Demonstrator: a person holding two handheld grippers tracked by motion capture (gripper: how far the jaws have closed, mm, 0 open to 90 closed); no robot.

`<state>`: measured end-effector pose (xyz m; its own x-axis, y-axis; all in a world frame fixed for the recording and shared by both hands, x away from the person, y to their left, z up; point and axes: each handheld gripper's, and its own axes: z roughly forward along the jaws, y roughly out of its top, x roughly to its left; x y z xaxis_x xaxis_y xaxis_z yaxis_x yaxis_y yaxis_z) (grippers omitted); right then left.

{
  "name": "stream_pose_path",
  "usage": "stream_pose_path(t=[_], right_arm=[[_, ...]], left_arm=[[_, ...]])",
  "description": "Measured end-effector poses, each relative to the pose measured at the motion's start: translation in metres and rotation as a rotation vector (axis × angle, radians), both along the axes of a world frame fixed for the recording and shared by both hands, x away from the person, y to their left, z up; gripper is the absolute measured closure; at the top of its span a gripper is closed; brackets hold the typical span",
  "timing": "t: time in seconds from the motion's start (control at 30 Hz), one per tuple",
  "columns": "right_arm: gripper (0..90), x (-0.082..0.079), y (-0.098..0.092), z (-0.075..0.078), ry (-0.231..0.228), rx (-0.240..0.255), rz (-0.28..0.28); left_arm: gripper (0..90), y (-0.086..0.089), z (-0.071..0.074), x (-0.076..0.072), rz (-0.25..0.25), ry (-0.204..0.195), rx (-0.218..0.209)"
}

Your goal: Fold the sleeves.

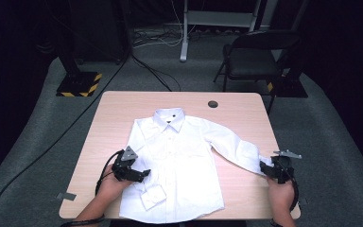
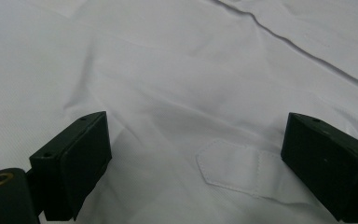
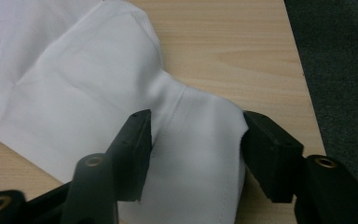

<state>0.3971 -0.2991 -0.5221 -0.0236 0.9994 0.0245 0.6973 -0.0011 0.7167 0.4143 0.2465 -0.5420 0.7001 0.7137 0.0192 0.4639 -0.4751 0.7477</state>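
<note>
A white button-up shirt (image 1: 179, 156) lies flat, collar away from me, on the wooden table (image 1: 118, 109). Its left sleeve is folded in over the body, cuff (image 1: 152, 196) near the hem. My left gripper (image 1: 144, 174) hovers over that side, jaws wide open above the fabric (image 2: 168, 70), with a sewn sleeve tab (image 2: 233, 170) between them. The right sleeve stretches out to the table's right edge. There my right gripper (image 1: 263, 166) has its jaws half apart around the sleeve cuff (image 3: 200, 154), whose edges reach both pads (image 3: 135, 149), the cloth humped between them.
A round cable hole (image 1: 212, 104) sits in the tabletop beyond the collar. A black chair (image 1: 257, 56) and a stand base with yellow-black stripes (image 1: 79, 84) stand on the grey floor behind. The table's right edge (image 3: 303, 70) runs close to the right gripper.
</note>
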Motion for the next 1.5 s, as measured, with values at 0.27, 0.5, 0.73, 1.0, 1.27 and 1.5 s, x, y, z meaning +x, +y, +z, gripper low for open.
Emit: stream_pose_path(t=[0.27,0.5,0.73,1.0,1.27,1.5], right_arm=[[56.8,-0.004,-0.007,0.007,-0.034,0.040,-0.001],[38.6,-0.002,-0.007,0.002,-0.016,0.041,-0.013],[21.2,0.002,0.002,-0.005,0.008,-0.006,-0.015],[35.5,0.005,0.003,-0.005,0.028,-0.002,-0.027],[63.1,0.004,0.006,-0.002,0.026,0.009,0.023],[64.8,0.002,0.007,0.005,-0.006,0.018,0.039]], left_arm=[[7.7,0.000,0.000,0.000,0.000,0.000,0.000],[7.6,0.000,0.000,0.000,0.000,0.000,-0.001],[7.6,0.000,0.000,0.000,0.001,0.000,-0.001],[7.7,0.000,0.000,0.000,0.001,0.000,-0.001],[7.6,0.000,0.000,0.000,0.001,0.000,-0.001],[7.6,0.000,0.000,0.000,0.001,0.000,0.000]])
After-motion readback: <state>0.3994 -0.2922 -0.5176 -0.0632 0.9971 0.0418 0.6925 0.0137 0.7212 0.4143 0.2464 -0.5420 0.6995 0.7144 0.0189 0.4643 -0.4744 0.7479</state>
